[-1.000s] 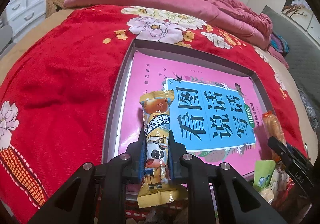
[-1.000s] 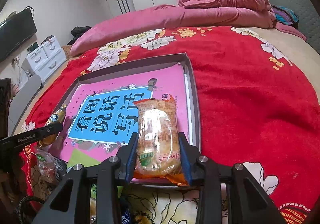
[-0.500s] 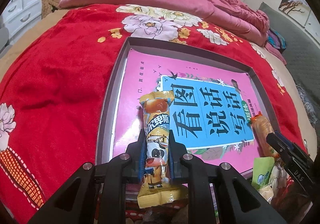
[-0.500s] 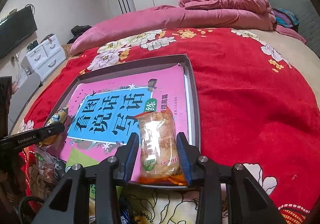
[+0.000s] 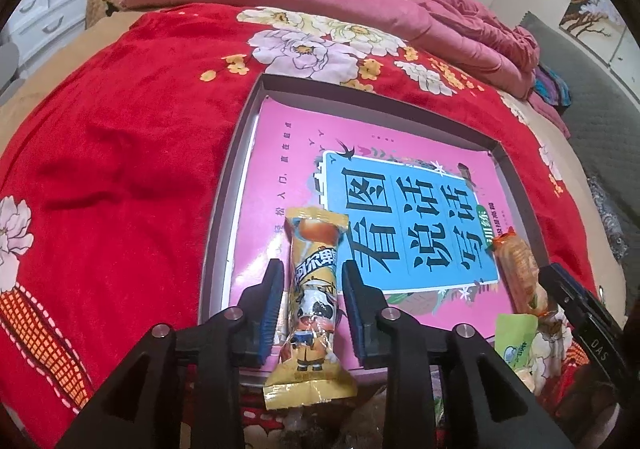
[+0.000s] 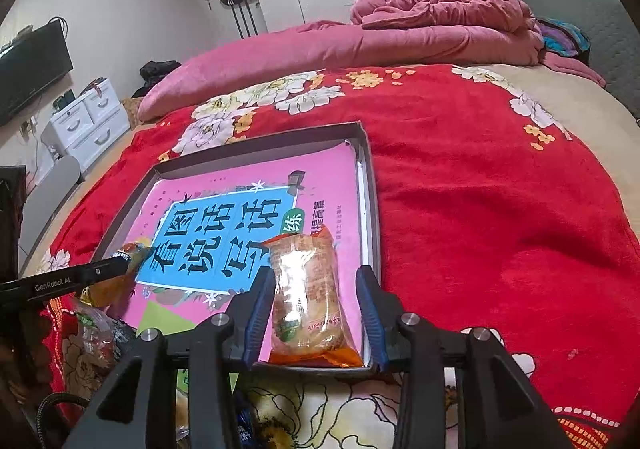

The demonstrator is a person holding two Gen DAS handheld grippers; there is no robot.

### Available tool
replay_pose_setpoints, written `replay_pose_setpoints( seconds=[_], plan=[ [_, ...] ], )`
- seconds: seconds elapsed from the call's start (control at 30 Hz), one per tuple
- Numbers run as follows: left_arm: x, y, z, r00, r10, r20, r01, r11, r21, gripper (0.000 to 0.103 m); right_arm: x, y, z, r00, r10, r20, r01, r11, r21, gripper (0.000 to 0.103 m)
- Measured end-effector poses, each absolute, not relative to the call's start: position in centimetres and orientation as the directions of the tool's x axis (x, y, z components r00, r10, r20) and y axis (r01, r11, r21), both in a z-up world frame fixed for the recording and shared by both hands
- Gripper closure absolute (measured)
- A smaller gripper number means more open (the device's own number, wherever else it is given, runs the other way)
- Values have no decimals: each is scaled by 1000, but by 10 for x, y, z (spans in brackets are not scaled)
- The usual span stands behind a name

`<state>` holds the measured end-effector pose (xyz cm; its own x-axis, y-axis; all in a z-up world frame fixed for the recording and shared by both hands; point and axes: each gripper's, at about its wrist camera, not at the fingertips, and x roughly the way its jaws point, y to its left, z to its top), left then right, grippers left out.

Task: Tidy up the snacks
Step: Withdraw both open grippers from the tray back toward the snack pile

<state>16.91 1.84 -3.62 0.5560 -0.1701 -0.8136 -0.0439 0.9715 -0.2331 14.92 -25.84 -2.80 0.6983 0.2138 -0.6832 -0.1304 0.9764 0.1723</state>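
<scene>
Both jaws have just been opening, the yellow snack bar (image 5: 314,297) and orange cracker pack (image 6: 310,299) now loose between them in the tray (image 6: 370,185); we'd back the left gripper (image 5: 312,307) and right gripper (image 6: 316,313) straight out, snagging neither wrapper.

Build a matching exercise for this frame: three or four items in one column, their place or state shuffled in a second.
Items
1. yellow cow-print snack
2. orange cracker pack
3. pink book
4. green packet

Places
A. lying flat inside the tray
B. between the open left claw pads
C. outside the tray's near edge
D. at the tray's right side, between the open right claw pads

Pairs: 1-B, 2-D, 3-A, 4-C
</scene>
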Motion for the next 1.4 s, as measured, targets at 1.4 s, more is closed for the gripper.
replay_pose_setpoints(
  seconds=[1.4],
  plan=[
    [97,19,14,641,-179,-747,28,977,-210,37,105,-255,12,781,306,-545,-213,950,229,30]
  ],
)
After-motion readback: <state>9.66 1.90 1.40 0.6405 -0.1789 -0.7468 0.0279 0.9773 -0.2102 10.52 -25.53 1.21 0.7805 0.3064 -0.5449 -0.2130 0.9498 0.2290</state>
